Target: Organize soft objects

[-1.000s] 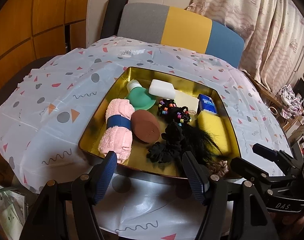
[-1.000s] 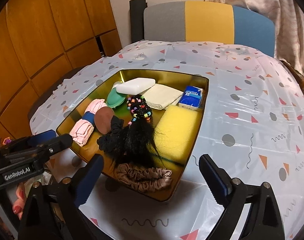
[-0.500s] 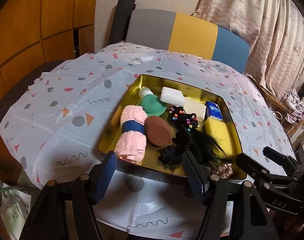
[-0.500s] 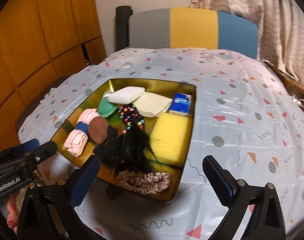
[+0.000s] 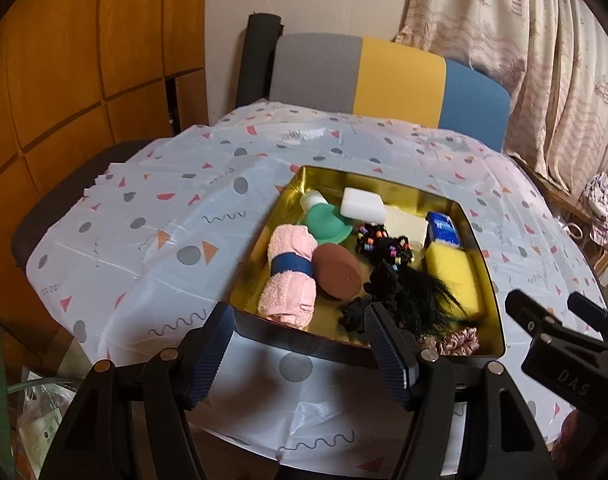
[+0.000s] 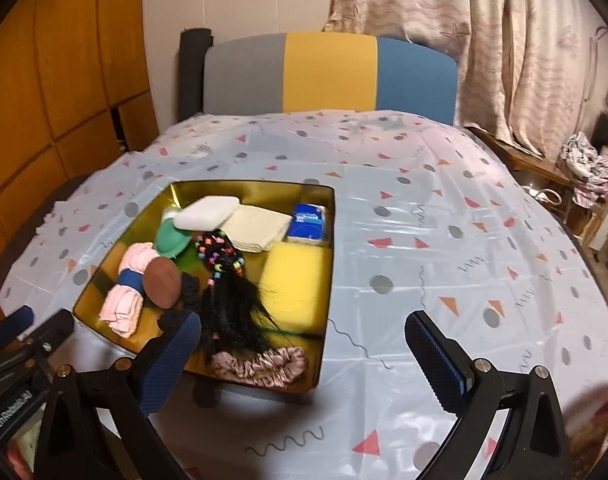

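- Two grippers of ours hang near the front edge of the table [image 6: 484,240], which wears a pale cloth dotted with triangles and circles. Both have their fingers spread wide and hold nothing.
- At the far left in the right wrist view, we see our left gripper [image 5: 300,354] short of the near edge of the gold tray [image 5: 486,264]. Its two blue pads frame the tray's near left corner in its own view.
- Inside the tray, along the left side, lies a rolled pink towel [image 5: 290,276] with a blue band round its middle.
- Just right of the towel a brown round sponge [image 5: 338,272] leans against it, and behind them sits a green silicone piece [image 5: 328,226] with a white bottle end at its back.
- In the middle we find a white block [image 6: 206,213] overlapping a folded cream cloth [image 6: 258,226], then a bundle of black hair with coloured beads [image 6: 224,280], and black hair ties [image 5: 354,314] by its near left side.
- At the near edge lies a pink satin scrunchie [image 6: 260,366], touching the ends of the black hair.
- On the tray's right side a yellow sponge [image 6: 296,286] lies flat, with a blue tissue pack [image 6: 308,222] just behind it.
- Right of the tray, our right gripper [image 6: 302,362] hovers over the cloth, its left pad over the tray's near corner and its right pad over bare cloth.
- Behind the table stands a chair [image 6: 328,74] with a grey, yellow and blue back.
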{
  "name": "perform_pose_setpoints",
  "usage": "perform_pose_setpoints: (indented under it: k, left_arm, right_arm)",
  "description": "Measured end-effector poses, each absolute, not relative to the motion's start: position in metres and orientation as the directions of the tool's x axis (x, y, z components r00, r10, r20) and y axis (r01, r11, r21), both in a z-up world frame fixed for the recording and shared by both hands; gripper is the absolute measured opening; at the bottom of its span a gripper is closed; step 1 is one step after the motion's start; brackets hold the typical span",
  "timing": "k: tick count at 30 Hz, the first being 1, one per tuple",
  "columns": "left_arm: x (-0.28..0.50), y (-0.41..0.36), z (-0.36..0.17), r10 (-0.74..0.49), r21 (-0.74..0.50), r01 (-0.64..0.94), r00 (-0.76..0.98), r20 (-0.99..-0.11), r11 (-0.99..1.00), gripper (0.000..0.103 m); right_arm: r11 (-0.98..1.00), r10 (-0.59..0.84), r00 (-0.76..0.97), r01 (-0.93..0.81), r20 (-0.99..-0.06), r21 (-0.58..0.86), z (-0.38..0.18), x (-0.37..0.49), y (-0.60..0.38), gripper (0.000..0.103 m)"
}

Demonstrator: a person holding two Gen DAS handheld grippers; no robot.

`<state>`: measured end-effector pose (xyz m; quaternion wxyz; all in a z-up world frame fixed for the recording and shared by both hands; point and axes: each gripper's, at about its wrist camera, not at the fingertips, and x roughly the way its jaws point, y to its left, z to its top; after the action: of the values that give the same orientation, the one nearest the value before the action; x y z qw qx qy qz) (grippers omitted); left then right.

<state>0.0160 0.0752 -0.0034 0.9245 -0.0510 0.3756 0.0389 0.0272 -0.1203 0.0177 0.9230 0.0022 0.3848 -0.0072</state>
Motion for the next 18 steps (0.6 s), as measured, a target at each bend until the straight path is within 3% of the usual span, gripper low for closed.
perform_pose_setpoints:
  k: [5,18]
  left_arm:
    - [0.011,0.076,0.004,0.030,-0.069,-0.105,0.734,-0.679,0.992,0.069]
    - [0.003,0.066,0.011,0.081,-0.001,-0.108,0.752,-0.654,0.994,0.069]
  right_arm:
    - [0.999,-0.039,0.706,0.015,-0.707,-0.039,0.018,0.023,-0.117,0.103]
    - [0.998,0.006,0.706,0.039,-0.708,0.048,0.021,0.015,-0.118,0.103]
